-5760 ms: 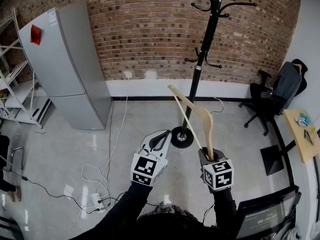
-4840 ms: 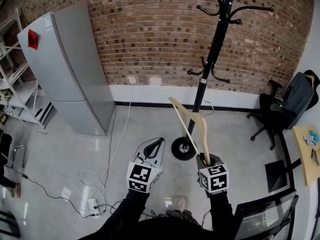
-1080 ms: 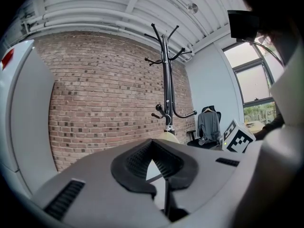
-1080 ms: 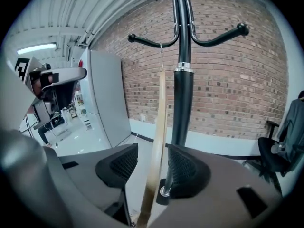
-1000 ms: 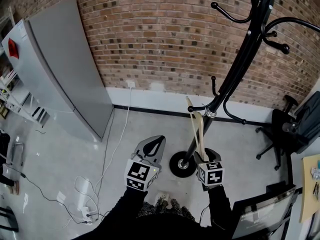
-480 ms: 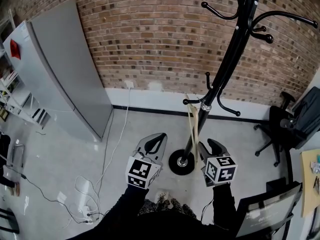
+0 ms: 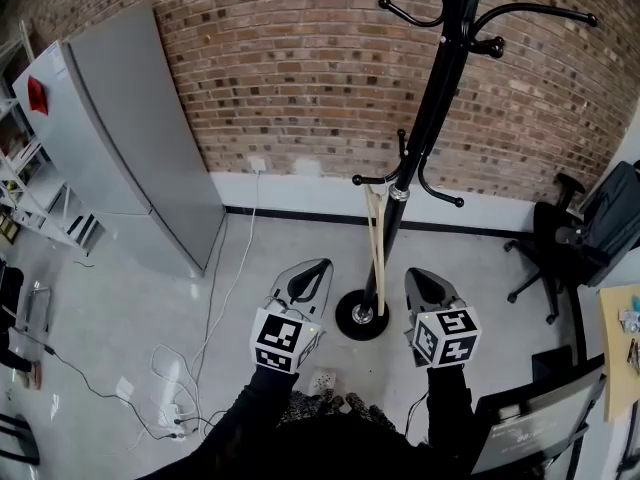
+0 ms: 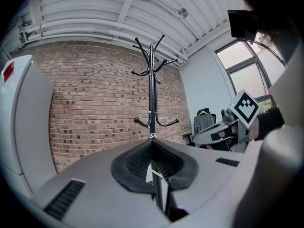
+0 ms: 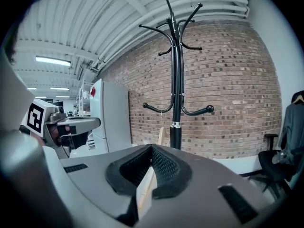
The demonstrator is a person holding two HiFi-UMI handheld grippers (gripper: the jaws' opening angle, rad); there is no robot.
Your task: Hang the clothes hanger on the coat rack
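My right tool [image 7: 423, 278] closes clenched on nothing, left tool [image 7: 309, 274] clenched too; hanger [image 7: 377, 253] hangs on coat rack [image 7: 431, 106], clear of both.

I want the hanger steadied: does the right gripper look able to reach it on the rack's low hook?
Probably yes. The hanger hangs from a low hook of the coat rack, ahead and left of the right gripper, with nothing between them. The jaws are shut, so they must open first.
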